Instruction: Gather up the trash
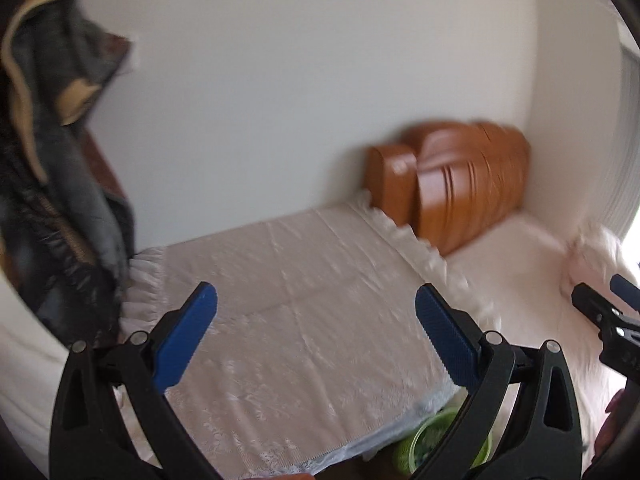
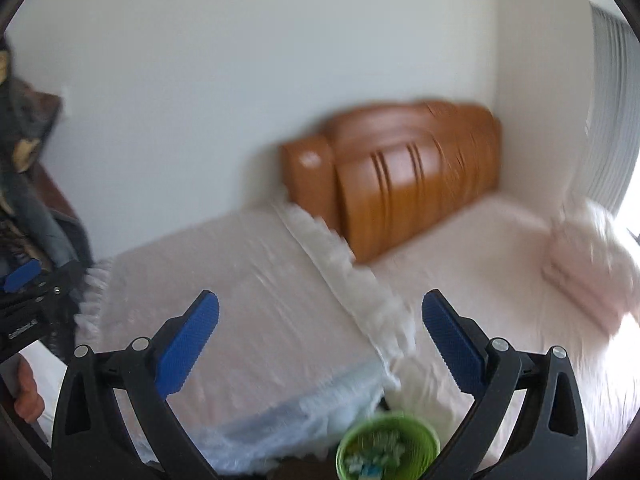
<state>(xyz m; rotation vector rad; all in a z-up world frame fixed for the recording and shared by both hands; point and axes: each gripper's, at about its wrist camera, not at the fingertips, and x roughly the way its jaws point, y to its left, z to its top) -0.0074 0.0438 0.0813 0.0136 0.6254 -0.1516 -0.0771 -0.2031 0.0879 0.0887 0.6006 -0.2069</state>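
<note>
Counting: one green mesh basket (image 2: 387, 446), two grippers, one wooden headboard (image 2: 404, 176), one lace-covered table (image 2: 224, 292), one bed (image 2: 492, 288). Basket stands upright, mouth up, at 6 o'clock in the right wrist view, on the floor between table and bed; it holds blurred white and blue scraps. Left gripper (image 1: 316, 328) jaws spread wide, holding nothing. Right gripper (image 2: 320, 332) likewise wide and empty. Dark clothing (image 1: 60, 160) hangs at 9 o'clock.

One green basket (image 2: 387, 446), one wooden headboard (image 2: 400, 176), two grippers, four blue fingers (image 2: 188, 344).
</note>
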